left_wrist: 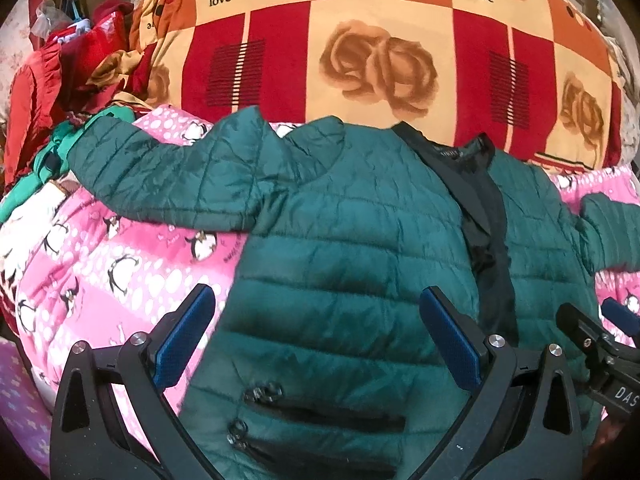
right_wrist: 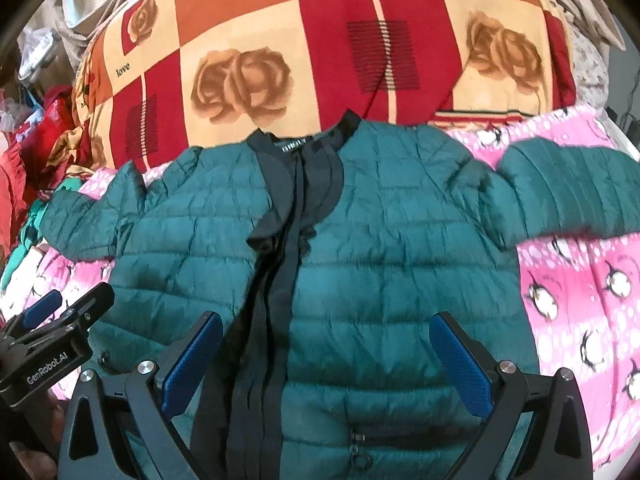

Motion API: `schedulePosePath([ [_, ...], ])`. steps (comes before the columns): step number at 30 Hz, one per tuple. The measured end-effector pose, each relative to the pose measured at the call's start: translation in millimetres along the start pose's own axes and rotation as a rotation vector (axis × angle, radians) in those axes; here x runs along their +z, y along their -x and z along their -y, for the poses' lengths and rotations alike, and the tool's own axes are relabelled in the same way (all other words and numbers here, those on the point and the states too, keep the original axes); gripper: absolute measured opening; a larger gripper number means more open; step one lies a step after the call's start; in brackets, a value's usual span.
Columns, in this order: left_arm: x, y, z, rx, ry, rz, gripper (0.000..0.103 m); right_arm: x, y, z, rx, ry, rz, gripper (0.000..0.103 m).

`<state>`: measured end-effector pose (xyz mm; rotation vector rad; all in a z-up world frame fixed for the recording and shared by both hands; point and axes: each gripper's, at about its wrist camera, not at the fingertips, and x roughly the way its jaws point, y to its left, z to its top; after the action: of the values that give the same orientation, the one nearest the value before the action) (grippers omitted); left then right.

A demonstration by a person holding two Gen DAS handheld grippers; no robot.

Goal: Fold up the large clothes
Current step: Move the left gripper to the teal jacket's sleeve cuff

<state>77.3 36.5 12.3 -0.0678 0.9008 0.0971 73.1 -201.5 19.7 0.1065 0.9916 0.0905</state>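
A: What does the jacket (left_wrist: 352,240) look like?

B: Dark green, quilted in puffy horizontal bands, with a slight sheen. It lies front-up and spread flat on a pink penguin blanket (left_wrist: 120,256), both sleeves stretched out to the sides, collar toward a thick red-and-orange rose quilt (left_wrist: 360,40).

A: Trim?

B: A black band runs around the neck and down the front opening (right_wrist: 280,264), which gapes a little near the collar. Zipped pockets (left_wrist: 320,412) sit low on the front.

A: And the tools?

B: Left tool (left_wrist: 316,344) hangs over the jacket's lower front, blue-padded fingers (left_wrist: 184,340) spread wide, gripping nothing. Right tool (right_wrist: 324,364) likewise, wide apart over the other half.

A: Any difference between views?

B: The left view shows a heap of red clothes (left_wrist: 48,80) and two pocket zips; the right view shows the right sleeve (right_wrist: 568,196) in full
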Motion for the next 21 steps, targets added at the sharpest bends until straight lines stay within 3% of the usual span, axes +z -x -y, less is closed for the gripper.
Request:
schedulePosePath([
  [13, 62, -20, -24, 0.066, 0.038, 0.019, 0.102, 60, -20, -1, 0.023, 0.017, 0.044, 0.103],
  [21, 92, -40, -52, 0.139, 0.06, 0.044, 0.102, 80, -44, 3, 0.023, 0.016, 0.041, 0.103],
])
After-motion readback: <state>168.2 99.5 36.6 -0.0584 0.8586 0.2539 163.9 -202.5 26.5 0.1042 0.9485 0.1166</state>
